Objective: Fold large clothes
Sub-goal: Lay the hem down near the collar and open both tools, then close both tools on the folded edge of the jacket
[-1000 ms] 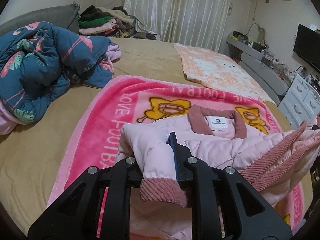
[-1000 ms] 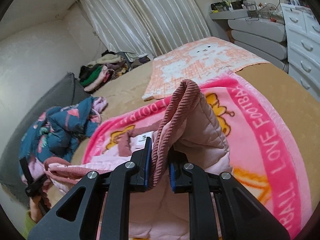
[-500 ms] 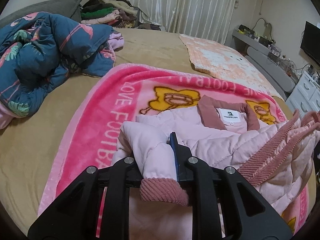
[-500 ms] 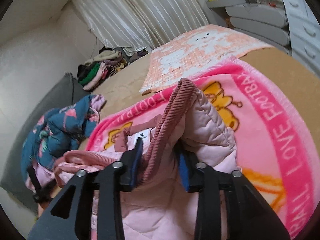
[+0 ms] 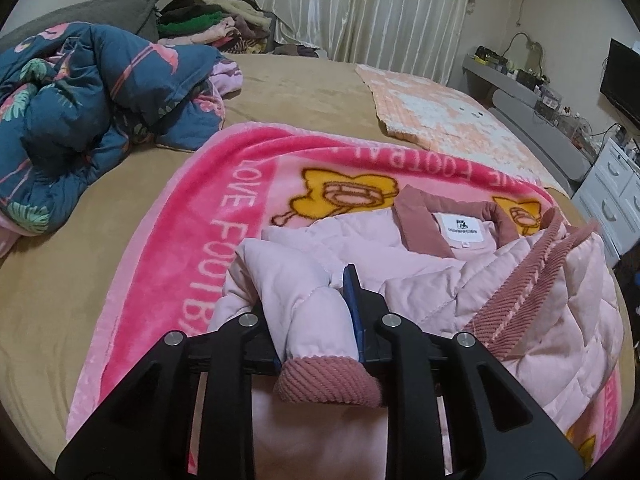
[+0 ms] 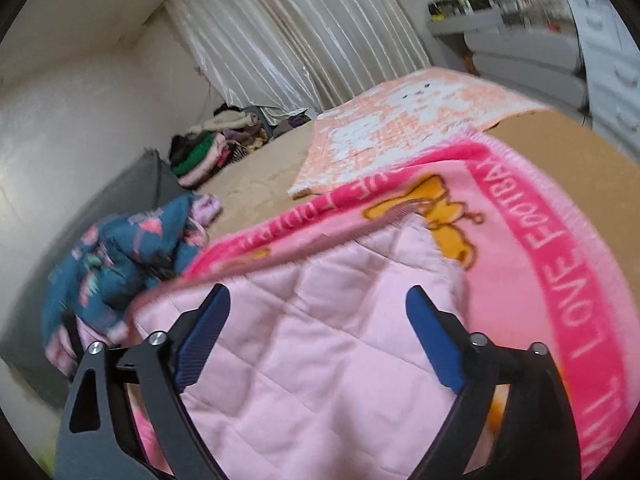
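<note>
A pink quilted jacket (image 5: 420,276) with dusty-rose ribbed trim lies on a pink cartoon blanket (image 5: 224,216), collar and label facing up. My left gripper (image 5: 308,296) pinches the jacket's left sleeve just above its ribbed cuff (image 5: 328,384). Its jaws are starting to open, with the sleeve still pressed between the pads. In the right wrist view my right gripper (image 6: 318,296) is opening wide over the jacket's quilted panel (image 6: 320,360). That panel lies flat below the blue pads (image 6: 432,340), which do not touch it.
A crumpled blue flamingo quilt (image 5: 80,92) lies at the left on the tan bed sheet (image 5: 80,260). An orange-and-white blanket (image 5: 440,116) lies at the far right. Stacked clothes (image 5: 208,24) sit by the curtain. White drawers (image 5: 612,200) stand off the bed's right side.
The right gripper has opened wide and let go of the jacket's ribbed edge, which dropped flat onto the jacket. Both grippers sank toward the bed, and the left still holds the sleeve.
</note>
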Demonstrator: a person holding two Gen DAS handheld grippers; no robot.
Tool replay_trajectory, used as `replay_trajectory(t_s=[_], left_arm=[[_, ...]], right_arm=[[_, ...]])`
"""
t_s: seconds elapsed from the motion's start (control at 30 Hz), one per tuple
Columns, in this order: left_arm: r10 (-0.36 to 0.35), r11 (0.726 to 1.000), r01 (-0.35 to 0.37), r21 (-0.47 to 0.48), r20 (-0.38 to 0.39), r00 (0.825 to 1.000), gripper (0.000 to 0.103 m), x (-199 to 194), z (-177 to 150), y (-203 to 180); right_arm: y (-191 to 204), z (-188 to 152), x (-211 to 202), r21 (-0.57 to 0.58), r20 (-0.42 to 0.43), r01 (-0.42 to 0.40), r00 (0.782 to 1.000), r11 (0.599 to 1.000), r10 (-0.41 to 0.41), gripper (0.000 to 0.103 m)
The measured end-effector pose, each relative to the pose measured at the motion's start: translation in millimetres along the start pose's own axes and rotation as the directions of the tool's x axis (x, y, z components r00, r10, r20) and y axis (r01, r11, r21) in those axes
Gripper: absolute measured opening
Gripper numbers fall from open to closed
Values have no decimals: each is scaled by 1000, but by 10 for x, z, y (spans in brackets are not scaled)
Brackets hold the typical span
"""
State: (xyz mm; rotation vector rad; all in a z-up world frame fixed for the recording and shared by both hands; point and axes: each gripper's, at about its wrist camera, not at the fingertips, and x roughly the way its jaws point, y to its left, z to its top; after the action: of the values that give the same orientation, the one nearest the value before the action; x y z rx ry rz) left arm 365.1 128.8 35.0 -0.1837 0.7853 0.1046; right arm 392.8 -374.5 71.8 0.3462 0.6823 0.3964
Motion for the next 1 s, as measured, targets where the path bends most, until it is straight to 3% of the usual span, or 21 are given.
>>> replay_trajectory(t_s=[0.07,0.17,0.37,0.43,0.6,1.0], left_arm=[[-14,1000,14,-9,7,1000,23,-28,0,-6],[-38,999,38,-15,22,999,40,-93,4,-37],[-53,999,53,0,71,996,65,-339,43,-163],[-51,999,49,19,106,993,78,-482,64,-220],[-46,996,32,80,181,982,93,-805,96,-373],[-12,994,-12,106,228,974,94,-1218,-38,-353]], right_arm=[[-49,-142,-24,-37,-10,40,999,999,-40,93],[-152,-350,-26,-52,-47,78,996,996,-80,94],[-212,-599,-60,-49,-76,90,993,995,-94,95],[-214,-647,-105,-49,-72,81,994,996,-84,95],[-211,-686,-238,-44,-58,70,996,997,-72,96],[144,-712,-682,-197,7,90,996,976,-91,99]])
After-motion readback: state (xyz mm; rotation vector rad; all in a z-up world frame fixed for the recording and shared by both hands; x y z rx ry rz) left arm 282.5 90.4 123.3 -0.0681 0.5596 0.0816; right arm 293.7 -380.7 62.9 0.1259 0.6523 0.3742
